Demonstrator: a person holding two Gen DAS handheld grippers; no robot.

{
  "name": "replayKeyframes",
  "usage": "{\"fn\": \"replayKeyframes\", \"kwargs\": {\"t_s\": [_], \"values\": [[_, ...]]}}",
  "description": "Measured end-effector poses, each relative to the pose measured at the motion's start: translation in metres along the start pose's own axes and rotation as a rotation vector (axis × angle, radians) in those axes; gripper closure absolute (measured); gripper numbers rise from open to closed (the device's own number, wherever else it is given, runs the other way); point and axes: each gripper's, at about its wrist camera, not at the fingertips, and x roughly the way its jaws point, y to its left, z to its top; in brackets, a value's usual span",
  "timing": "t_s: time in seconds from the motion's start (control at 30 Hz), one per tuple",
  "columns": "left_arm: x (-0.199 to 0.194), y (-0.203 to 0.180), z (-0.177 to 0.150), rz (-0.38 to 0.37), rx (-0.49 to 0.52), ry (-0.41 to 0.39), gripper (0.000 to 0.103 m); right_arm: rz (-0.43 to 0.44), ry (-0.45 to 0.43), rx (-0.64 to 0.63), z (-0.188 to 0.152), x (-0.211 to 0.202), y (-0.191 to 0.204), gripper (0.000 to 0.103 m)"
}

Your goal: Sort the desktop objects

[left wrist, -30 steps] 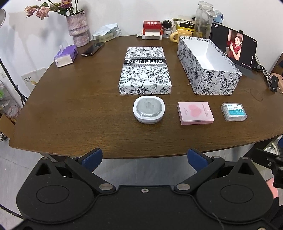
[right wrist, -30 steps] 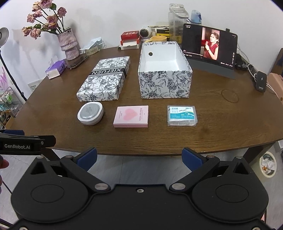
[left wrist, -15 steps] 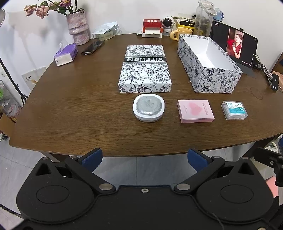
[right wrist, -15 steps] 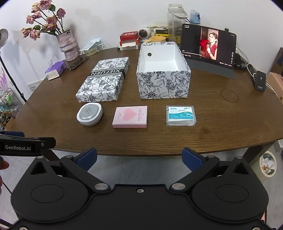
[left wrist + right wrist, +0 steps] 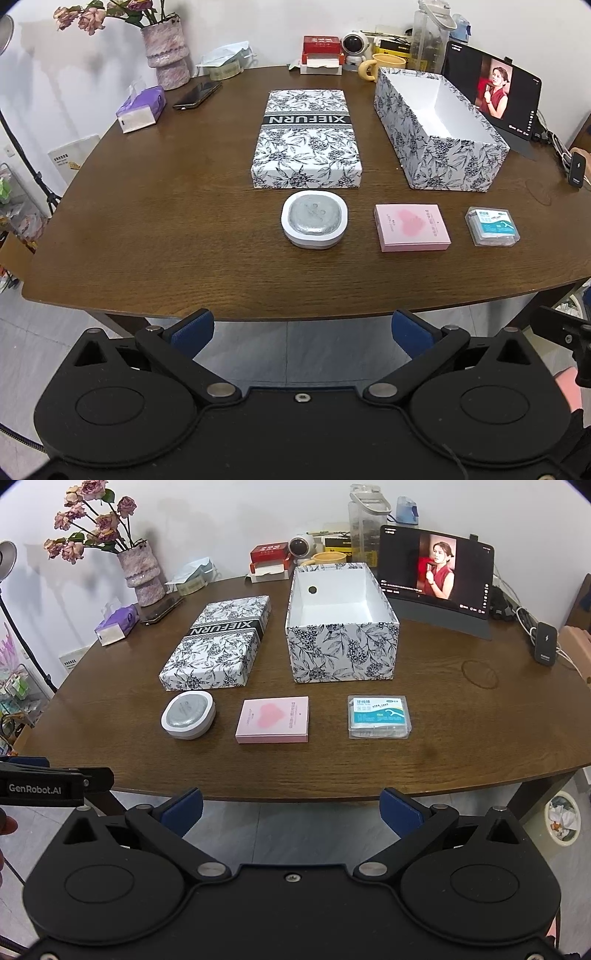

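— Grippers?
— Left gripper (image 5: 301,330) and right gripper (image 5: 291,808) both spread wide, empty, short of the table (image 5: 461,753).
— Items?
— White case (image 5: 188,715), pink box (image 5: 273,720), floss-pick box (image 5: 378,716) in a row before the open floral box (image 5: 343,653).

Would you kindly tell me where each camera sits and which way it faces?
Left wrist: sits on the left claw, off the table's near edge, facing the white round case and lid; its own open blue-tipped fingers show.
Right wrist: sits on the right claw, further right, facing the pink box and open box; its open fingers and the left claw's side show.
Shared: the table, floss pack, tablet.
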Motion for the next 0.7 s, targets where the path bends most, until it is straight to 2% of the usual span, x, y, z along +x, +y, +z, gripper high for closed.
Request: {"fn": "replayKeyframes", "kwargs": {"t_s": [0.7], "values": [[-0.0018,-0.0022,-0.0027,0.009,0.005,0.000,0.000,0.033,0.015,0.009,-0.0018,0.0019,-0.0026,0.000]]}}
